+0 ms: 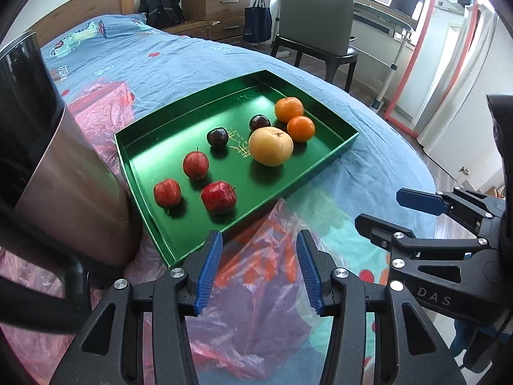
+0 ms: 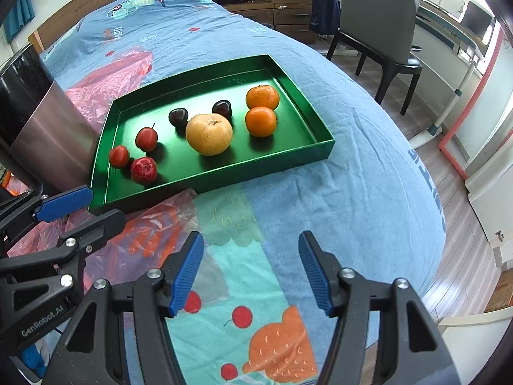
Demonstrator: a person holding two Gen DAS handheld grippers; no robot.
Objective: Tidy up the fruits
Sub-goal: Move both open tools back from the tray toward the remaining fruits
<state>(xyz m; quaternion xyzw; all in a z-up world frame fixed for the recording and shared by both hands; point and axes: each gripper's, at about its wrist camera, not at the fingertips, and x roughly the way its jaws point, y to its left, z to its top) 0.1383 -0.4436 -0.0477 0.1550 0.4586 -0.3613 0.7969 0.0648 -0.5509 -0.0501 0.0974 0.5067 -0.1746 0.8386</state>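
All the fruits already lie inside the green tray [image 1: 320, 173] on the bed: three red fruits [image 1: 219, 196] at its near end, two oranges [image 1: 300, 128] at its far end. The left gripper [image 1: 259, 269] and the right gripper [image 2: 251, 271] are both wide and empty, so the sorting looks nearly finished.

right gripper [image 2: 251, 269] fingers apart (nothing between) | green tray [image 2: 224, 179] ahead, fruit inside | left gripper [image 2: 86, 207] beside tray

A home bedroom. A bed [image 1: 179, 54] with a cartoon-print cover fills it. A wooden dresser [image 1: 214, 0], chair [image 1: 314, 16] and desk [image 1: 381, 12] stand behind.
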